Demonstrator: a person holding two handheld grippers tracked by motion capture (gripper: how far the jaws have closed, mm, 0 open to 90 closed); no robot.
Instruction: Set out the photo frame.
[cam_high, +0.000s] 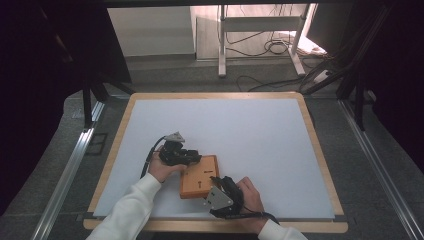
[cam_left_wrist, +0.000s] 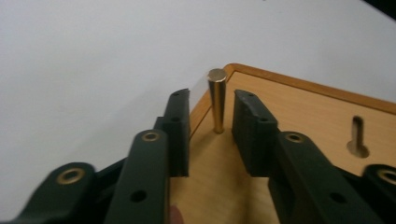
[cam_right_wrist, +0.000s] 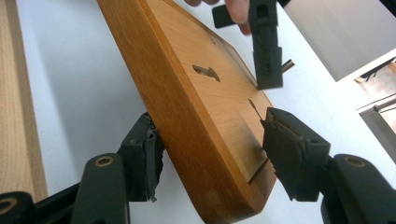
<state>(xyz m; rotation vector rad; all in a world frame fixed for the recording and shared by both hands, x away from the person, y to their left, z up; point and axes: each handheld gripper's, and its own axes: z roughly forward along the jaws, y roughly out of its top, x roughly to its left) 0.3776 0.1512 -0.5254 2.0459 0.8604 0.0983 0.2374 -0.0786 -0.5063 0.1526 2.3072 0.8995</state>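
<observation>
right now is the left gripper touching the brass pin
Apart. The left gripper view shows the brass pin standing in the wooden board with gaps between it and both of the left gripper pads.

From my end the wooden board (cam_high: 199, 176) is a warm honey-orange with a darker rim, and the little peg (cam_left_wrist: 216, 100) standing in it is shiny brass-gold. Both grippers have matte black fingers (cam_left_wrist: 178, 122) with small brass-coloured rivets. The tabletop (cam_high: 240, 135) is pale grey-white, framed in light wood. The sleeves (cam_high: 131, 207) are white.
</observation>
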